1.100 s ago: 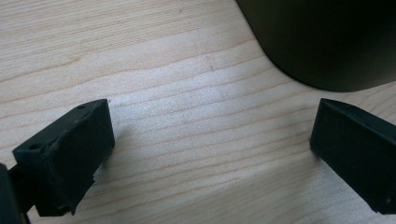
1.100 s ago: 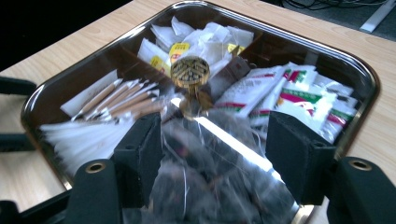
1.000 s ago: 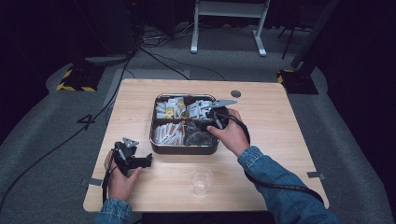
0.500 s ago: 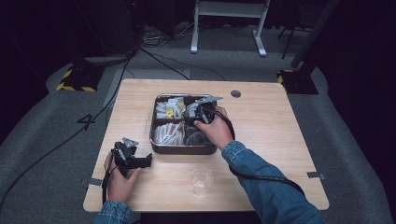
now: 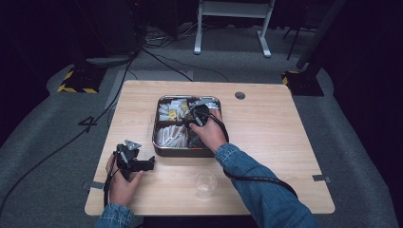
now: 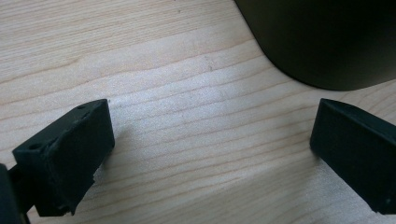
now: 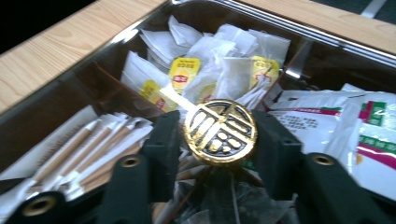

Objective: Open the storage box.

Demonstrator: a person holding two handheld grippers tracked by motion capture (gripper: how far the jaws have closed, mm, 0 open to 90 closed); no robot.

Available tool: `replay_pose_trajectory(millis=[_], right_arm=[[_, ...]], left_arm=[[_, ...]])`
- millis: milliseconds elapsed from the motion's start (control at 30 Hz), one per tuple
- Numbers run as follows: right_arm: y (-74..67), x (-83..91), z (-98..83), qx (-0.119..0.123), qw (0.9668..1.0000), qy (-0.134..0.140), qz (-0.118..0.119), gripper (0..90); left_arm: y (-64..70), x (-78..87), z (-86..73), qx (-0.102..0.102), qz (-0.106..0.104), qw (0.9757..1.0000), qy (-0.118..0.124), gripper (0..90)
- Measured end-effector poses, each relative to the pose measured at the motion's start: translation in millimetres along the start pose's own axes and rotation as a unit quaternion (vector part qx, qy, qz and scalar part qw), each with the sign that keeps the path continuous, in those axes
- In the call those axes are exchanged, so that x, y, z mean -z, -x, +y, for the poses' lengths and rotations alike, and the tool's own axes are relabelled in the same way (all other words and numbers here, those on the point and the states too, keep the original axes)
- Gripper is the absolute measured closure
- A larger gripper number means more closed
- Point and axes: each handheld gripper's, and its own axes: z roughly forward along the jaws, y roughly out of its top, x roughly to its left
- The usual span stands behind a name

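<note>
At the centre of the high view a metal tray (image 5: 159, 142) sits on the wooden table (image 5: 285, 142), divided into compartments that hold tea bags (image 7: 187, 74), paper-wrapped sticks (image 7: 84, 144) and white sachets (image 7: 327, 126). The right gripper (image 5: 192, 114) reaches into the tray from the lower right of that frame, and in the right gripper view its jaws have just been closing and now press from both sides on a round gold knob (image 7: 220, 131) with a cut-out pattern, low in the middle of the frame. The knob seems to top a clear lid or cover lying over the dark compartment just beneath it, though the glare makes that hard to confirm. The left gripper (image 5: 142, 164) rests on the table at the lower left of the high view, well apart from the tray; in the left gripper view its jaws stand wide apart over bare wood with nothing between them, and the tray's dark wall fills the upper right corner. A clear plastic cup (image 5: 205, 183) stands empty near the front edge, below the tray. By my reading, the work is at an early stage: the grasp on the knob looks made, but lifting the cover, picking something out and bringing it to the cup all appear still to be done.
</note>
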Motion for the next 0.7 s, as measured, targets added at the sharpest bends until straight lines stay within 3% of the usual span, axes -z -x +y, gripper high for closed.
replay_pose_trajectory(millis=[200,700], right_arm=[[0.2,-1.2,0.4,0.013,0.9999,-0.005,-0.006,58.8],[1.1,-1.3,0.8,0.009,0.9999,-0.002,-0.004,58.8]], left_arm=[[0.0,0.0,0.0,0.000,0.000,1.0000,0.000,0.1],[0.1,-0.6,0.4,-0.001,-0.001,1.0000,0.002,0.1]])
